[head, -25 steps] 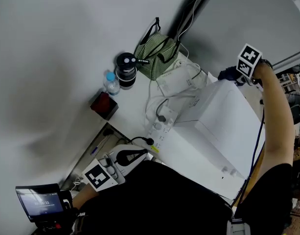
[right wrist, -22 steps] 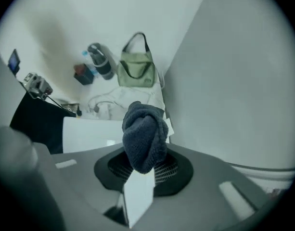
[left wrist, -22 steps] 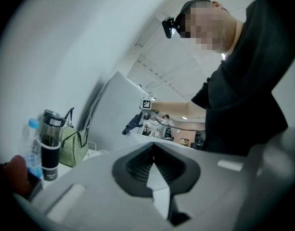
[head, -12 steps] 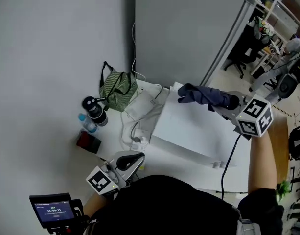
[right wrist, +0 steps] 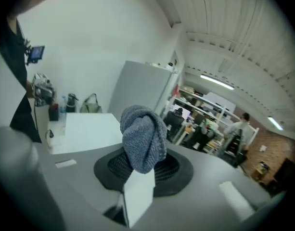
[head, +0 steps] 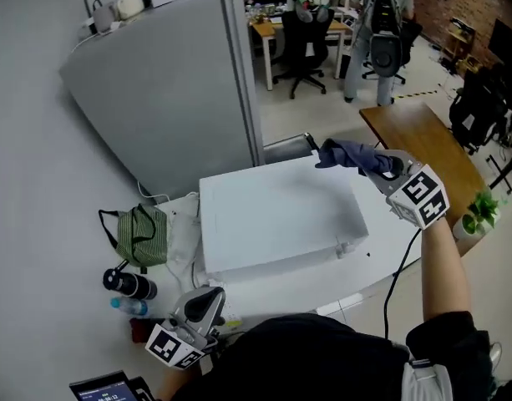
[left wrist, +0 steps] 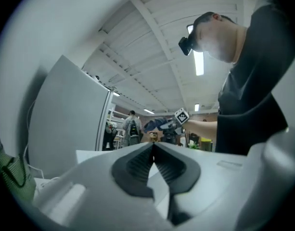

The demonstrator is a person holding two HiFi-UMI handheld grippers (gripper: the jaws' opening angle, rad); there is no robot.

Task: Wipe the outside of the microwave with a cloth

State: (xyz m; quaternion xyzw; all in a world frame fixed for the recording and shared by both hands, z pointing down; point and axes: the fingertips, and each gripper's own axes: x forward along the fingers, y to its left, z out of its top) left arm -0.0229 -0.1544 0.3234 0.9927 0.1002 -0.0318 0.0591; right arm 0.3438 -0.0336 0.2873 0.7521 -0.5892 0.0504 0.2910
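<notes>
The white microwave stands on the white table, its flat top toward me; it shows too in the right gripper view as a white box. My right gripper hangs off the microwave's far right corner, shut on a bunched blue-grey cloth that sticks out to the left over that corner. Up close the cloth bulges from between the dark pads. My left gripper rests low at the table's near left edge, jaws shut with nothing between them.
A green striped bag, a dark flask and a water bottle lie left of the microwave. A grey cabinet rises behind. A wooden table, office chairs and a standing person fill the room beyond.
The head view has swung round, so the microwave now lies lower and more central. My right gripper with the cloth stays at the microwave's far corner. The left gripper remains low.
</notes>
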